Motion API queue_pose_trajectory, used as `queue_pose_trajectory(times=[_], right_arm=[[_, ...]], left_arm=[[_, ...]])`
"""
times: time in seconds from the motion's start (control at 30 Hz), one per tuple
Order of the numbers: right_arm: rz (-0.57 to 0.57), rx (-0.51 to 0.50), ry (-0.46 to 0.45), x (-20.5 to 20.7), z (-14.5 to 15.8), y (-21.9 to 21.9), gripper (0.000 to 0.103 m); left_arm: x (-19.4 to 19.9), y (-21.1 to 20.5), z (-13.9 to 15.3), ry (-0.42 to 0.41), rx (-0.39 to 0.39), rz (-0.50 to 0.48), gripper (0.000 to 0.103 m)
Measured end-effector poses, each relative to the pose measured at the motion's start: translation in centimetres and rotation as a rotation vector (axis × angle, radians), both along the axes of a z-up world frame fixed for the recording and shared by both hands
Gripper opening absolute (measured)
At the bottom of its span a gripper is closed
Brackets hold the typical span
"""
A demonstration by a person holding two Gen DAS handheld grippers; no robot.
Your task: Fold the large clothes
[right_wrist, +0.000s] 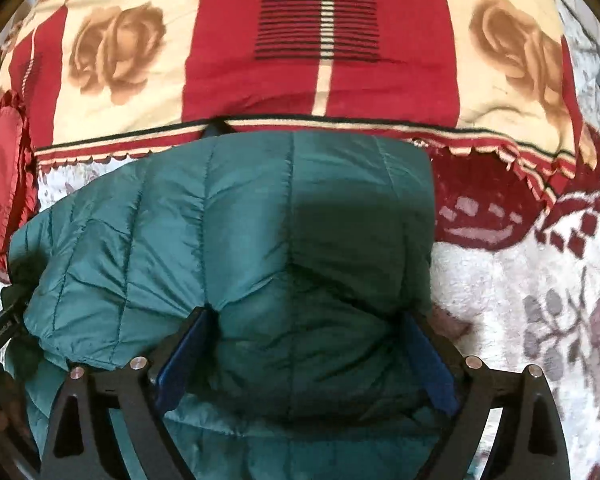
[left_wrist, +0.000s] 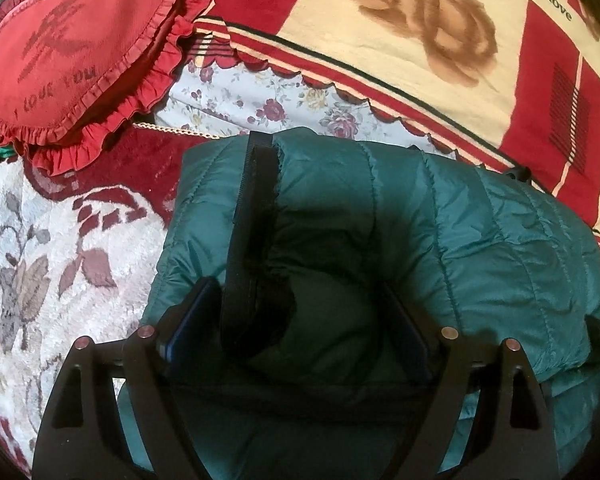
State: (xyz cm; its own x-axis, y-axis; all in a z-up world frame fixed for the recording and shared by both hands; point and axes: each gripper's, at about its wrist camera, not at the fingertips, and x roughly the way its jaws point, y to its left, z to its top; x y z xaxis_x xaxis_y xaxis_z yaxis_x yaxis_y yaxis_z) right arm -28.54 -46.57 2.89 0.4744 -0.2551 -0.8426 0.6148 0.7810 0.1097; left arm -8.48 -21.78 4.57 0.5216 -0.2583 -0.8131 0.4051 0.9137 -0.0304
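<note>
A teal quilted puffer jacket [left_wrist: 440, 220] lies folded over on the bed, with a black zipper strip [left_wrist: 252, 216] running down its left part. My left gripper [left_wrist: 300, 312] stands over it with its blue-padded jaws wide apart and jacket fabric bulging between them. In the right wrist view the same jacket [right_wrist: 204, 216] fills the middle. My right gripper [right_wrist: 308, 344] is also spread wide, with a puffed fold of the jacket between its blue pads [right_wrist: 184, 356]. The other gripper's black body [right_wrist: 0, 332] shows at the left edge.
A red heart-shaped frilled cushion [left_wrist: 76, 52] lies at the far left. A red and cream rose-print blanket [right_wrist: 320, 80] is bunched behind the jacket. A white and maroon floral bedspread [left_wrist: 52, 264] covers the bed. A floral sheet [left_wrist: 268, 104] shows between them.
</note>
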Motion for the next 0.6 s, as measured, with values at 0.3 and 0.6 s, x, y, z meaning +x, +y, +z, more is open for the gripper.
queue_pose_trajectory(times=[0.3, 0.6], right_arm=[[0.066, -0.059, -0.152, 0.9, 5.1, 2.9, 0.091], [0.109, -0.069, -0.004, 3.5, 0.1, 2.6, 0.089]], left_arm=[[-0.2, 0.0, -0.1, -0.014, 0.005, 0.000, 0.085], [-0.3, -0.3, -0.3, -0.032, -0.008, -0.004, 0.090]])
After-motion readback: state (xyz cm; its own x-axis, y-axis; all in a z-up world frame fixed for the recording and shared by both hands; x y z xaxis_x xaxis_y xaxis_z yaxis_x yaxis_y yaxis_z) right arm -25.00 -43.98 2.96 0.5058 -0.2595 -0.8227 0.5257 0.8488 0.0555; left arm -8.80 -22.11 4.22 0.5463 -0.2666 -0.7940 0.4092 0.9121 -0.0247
